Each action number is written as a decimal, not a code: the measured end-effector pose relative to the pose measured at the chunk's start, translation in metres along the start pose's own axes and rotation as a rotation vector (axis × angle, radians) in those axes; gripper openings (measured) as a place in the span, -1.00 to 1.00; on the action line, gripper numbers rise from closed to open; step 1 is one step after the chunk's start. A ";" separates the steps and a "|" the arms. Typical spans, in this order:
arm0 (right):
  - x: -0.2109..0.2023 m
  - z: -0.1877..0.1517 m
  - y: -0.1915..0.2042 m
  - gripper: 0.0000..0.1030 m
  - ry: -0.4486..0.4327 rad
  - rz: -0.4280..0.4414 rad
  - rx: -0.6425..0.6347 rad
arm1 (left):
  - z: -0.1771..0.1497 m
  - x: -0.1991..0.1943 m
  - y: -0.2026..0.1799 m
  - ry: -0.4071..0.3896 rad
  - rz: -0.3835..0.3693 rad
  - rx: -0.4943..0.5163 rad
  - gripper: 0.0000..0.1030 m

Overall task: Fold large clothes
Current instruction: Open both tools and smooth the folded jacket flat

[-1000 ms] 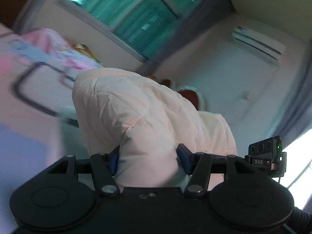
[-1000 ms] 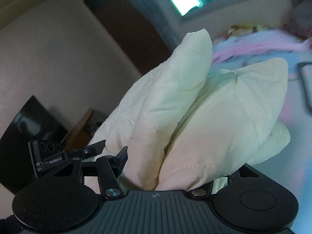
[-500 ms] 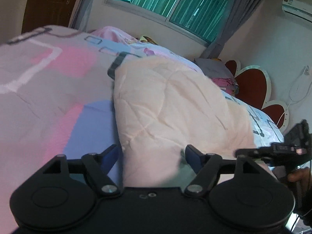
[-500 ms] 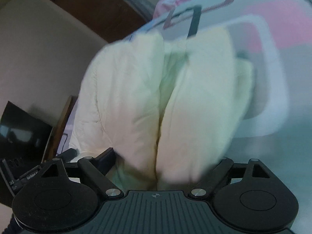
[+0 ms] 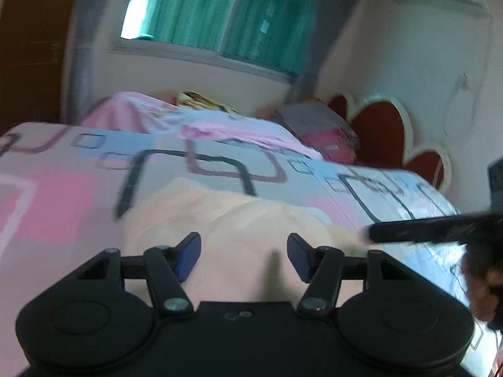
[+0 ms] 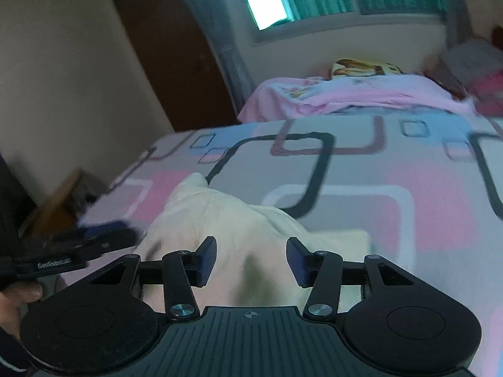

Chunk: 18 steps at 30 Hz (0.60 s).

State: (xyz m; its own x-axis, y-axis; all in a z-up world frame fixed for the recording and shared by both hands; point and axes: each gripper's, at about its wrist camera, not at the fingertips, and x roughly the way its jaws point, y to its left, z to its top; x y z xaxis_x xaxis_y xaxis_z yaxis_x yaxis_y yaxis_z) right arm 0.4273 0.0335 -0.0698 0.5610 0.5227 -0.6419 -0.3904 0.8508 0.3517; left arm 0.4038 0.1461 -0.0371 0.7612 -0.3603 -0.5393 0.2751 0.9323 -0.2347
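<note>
Now that both sets of jaws are standing spread and empty where half a second ago they were pinching bunched cloth, the left hand-held gripper (image 5: 244,256) and right hand-held gripper (image 6: 251,262) are hovering just above the cream quilted garment (image 5: 226,229), which is lying released on the near part of the bed (image 6: 393,172). Judging by this, one fold is being finished. Puffy, soft padding is slumping into a low mound against the smooth, geometric-printed bedsheet; farther off, a pink blanket (image 6: 345,94) is lying rumpled below the window (image 5: 220,19).

Patterned bed (image 5: 220,169) below a green-curtained window (image 5: 213,15), dark door (image 6: 176,50) beside.
</note>
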 end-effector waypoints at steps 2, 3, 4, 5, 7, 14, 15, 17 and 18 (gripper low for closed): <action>0.036 -0.012 -0.006 -0.03 0.083 -0.082 -0.004 | 0.000 0.033 -0.009 0.081 0.018 0.067 0.13; 0.052 -0.019 -0.012 -0.03 0.118 -0.108 0.004 | -0.004 0.051 -0.007 0.140 0.019 0.070 0.13; 0.062 -0.032 -0.019 -0.04 0.125 -0.127 0.011 | -0.009 0.063 -0.006 0.169 0.022 0.075 0.13; 0.066 -0.038 -0.027 -0.03 0.116 -0.127 0.034 | -0.013 0.072 -0.007 0.177 0.027 0.094 0.17; 0.070 -0.044 -0.040 -0.03 0.111 -0.108 0.096 | -0.018 0.081 -0.006 0.190 0.029 0.103 0.17; 0.053 -0.025 -0.035 -0.03 0.075 -0.123 0.112 | -0.017 0.070 -0.003 0.180 0.015 0.107 0.17; 0.045 -0.018 -0.032 -0.03 0.028 -0.115 0.111 | -0.012 0.063 -0.001 0.153 0.016 0.099 0.17; 0.033 -0.006 -0.024 -0.03 -0.011 -0.078 0.095 | -0.007 0.049 0.009 0.083 0.029 0.063 0.17; 0.034 0.001 -0.017 -0.03 -0.014 -0.063 0.066 | -0.004 0.043 0.014 0.049 0.033 0.040 0.17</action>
State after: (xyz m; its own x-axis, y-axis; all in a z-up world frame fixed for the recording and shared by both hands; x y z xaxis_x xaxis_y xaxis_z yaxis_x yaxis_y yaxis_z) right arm 0.4536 0.0370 -0.0971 0.5935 0.4681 -0.6547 -0.3050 0.8836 0.3553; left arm 0.4378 0.1436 -0.0665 0.7407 -0.3299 -0.5853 0.2747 0.9437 -0.1843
